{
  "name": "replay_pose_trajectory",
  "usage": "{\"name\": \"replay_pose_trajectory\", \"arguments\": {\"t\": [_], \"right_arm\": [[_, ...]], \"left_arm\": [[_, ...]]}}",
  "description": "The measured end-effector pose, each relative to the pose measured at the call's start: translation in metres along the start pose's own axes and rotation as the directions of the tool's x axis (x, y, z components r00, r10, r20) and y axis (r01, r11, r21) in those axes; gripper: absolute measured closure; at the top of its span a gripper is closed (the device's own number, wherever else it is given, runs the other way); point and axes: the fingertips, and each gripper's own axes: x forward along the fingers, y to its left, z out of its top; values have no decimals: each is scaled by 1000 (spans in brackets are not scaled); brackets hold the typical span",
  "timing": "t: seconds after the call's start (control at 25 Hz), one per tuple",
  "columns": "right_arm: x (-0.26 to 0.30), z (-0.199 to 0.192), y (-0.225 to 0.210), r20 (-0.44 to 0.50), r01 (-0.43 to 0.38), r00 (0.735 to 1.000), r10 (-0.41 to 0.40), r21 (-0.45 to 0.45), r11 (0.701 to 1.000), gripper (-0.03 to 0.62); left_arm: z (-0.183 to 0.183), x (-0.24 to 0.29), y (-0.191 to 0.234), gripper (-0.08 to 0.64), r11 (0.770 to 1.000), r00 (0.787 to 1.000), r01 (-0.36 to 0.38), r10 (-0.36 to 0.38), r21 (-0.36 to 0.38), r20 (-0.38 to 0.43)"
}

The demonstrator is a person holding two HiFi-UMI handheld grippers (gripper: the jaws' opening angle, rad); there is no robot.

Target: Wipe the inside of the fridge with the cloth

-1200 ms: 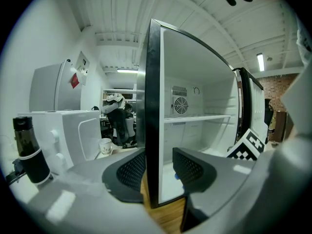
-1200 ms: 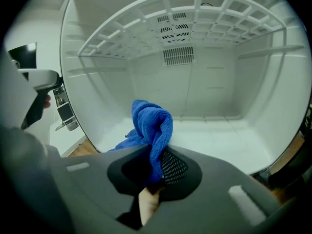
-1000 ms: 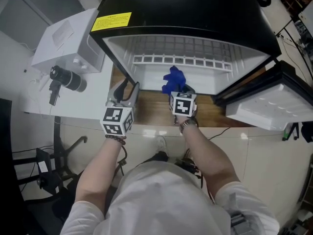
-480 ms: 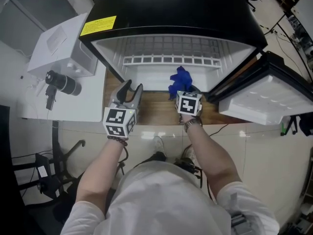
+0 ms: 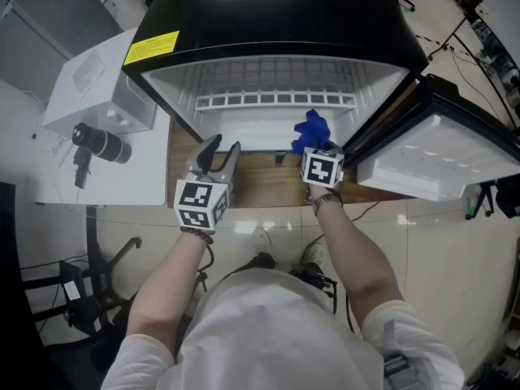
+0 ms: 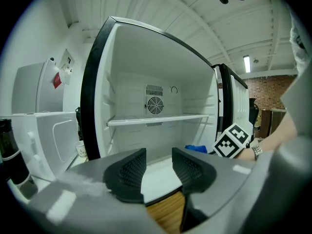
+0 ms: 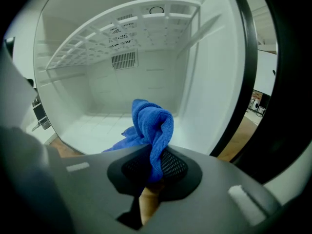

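Note:
A small black fridge (image 5: 276,15) stands open on a wooden board, its white inside (image 5: 268,124) bare except for a wire shelf (image 5: 276,84). My right gripper (image 5: 315,151) is shut on a blue cloth (image 5: 310,132), held at the fridge's front opening near its right wall. In the right gripper view the blue cloth (image 7: 148,126) bunches up above the closed pads, over the white fridge floor (image 7: 102,126). My left gripper (image 5: 219,154) is open and empty, in front of the fridge's left side; its pads (image 6: 134,168) stand apart, pointing into the fridge (image 6: 156,116).
The fridge door (image 5: 443,165) swings open at the right. A white box (image 5: 101,75) and a black cylindrical device (image 5: 99,143) sit on the white table at the left. The wooden board (image 5: 260,187) lies in front of the fridge. A fan grille (image 6: 154,104) sits on the back wall.
My right gripper has carried the blue cloth to the right along the fridge's front, toward the right wall. The left gripper has shifted slightly right.

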Motion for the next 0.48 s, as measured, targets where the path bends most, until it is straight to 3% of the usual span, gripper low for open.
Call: {"name": "replay_pose_trajectory", "arguments": {"t": [0.28,0.48], "right_arm": [[-2,-1,-19,-14,48,999,-48,11,999,554],[-6,4,-16,1,18,1000,-18,21,1000,554]], "left_arm": [[1,4,-12,400,1000,1000,24,-24,11,-4],[6,8,-22,400,999,999,50,-49,22,-4]]}}
